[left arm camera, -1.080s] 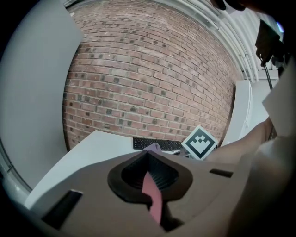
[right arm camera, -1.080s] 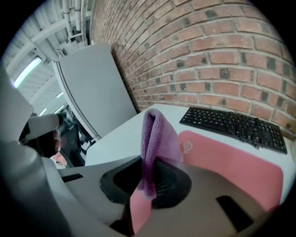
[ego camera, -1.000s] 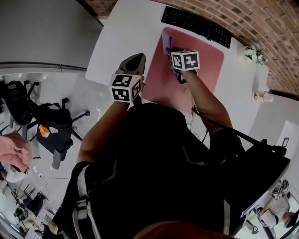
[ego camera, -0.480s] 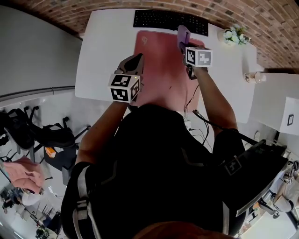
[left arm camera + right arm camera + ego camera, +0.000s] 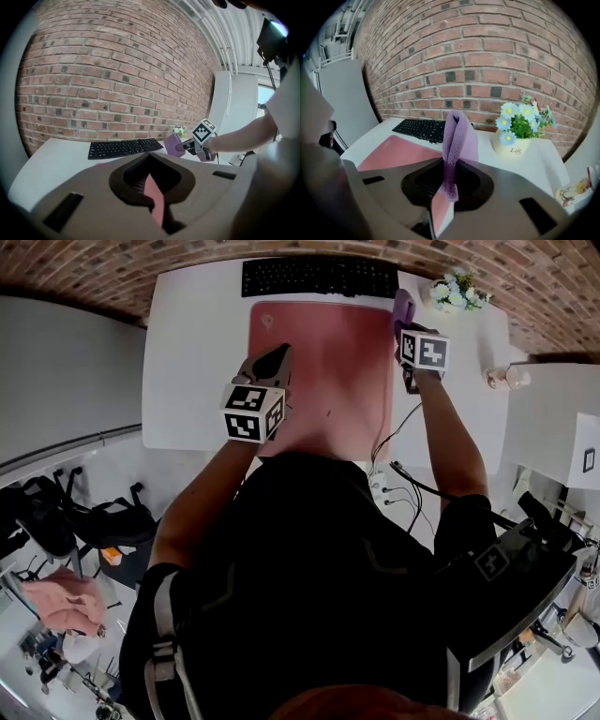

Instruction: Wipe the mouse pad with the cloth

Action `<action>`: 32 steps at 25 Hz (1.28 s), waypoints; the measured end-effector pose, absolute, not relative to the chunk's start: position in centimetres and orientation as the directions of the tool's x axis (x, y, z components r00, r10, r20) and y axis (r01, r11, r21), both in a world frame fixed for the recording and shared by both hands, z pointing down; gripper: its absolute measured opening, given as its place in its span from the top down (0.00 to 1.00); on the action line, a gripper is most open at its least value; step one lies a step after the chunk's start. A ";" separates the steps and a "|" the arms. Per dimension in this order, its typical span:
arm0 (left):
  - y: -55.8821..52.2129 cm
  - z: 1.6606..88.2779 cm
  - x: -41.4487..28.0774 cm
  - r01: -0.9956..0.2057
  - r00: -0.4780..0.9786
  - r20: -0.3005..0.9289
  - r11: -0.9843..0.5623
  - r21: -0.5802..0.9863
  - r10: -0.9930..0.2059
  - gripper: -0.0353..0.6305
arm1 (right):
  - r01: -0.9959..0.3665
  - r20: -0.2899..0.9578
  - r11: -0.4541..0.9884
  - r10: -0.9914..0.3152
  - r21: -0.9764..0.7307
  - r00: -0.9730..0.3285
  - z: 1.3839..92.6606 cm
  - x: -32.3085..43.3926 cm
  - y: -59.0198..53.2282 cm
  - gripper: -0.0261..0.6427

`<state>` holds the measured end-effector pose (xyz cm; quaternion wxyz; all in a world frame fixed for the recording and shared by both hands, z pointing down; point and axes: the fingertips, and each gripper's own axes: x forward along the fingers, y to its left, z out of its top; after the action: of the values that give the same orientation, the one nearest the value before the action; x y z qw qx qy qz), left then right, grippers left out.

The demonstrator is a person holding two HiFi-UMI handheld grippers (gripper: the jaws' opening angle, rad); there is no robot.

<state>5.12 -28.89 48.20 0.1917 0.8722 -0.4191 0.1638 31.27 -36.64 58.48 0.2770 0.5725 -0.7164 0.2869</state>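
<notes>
The mouse pad (image 5: 319,362), a large pink rectangle, lies flat, its short edges at 3 and 9 o'clock. The purple cloth (image 5: 457,140) (fluffy, folded into a loop) stands pinched in the right gripper (image 5: 449,190), by the pad's 2 o'clock corner.

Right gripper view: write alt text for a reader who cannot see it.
The right claw is shut on a purple cloth that stands folded above it. Beyond lie a pink mouse pad, a black keyboard and a pot of flowers on a white desk, against a brick wall.
</notes>
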 end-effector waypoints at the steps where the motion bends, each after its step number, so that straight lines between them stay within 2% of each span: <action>1: -29.0 48.3 5.3 -0.792 0.597 0.448 -0.578 0.198 -0.665 0.94 | -0.982 0.733 0.174 -0.657 -0.077 -0.174 58.9 32.0 -36.5 0.87; 9: -29.4 49.0 5.3 -0.793 0.595 0.467 -0.574 0.205 -0.654 0.94 | -0.983 0.777 0.181 -0.621 0.012 -0.105 62.3 33.0 -36.8 0.87; 32: -29.0 49.9 -3.3 -0.863 0.504 0.477 -0.439 0.248 -0.720 0.94 | -0.916 0.828 0.397 -0.494 -0.055 -0.264 65.6 18.4 -37.8 0.87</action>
<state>-3.29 -29.00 49.88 0.2353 0.8345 -0.4745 0.1520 18.37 -37.82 65.58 0.3793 0.4736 -0.7446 0.2782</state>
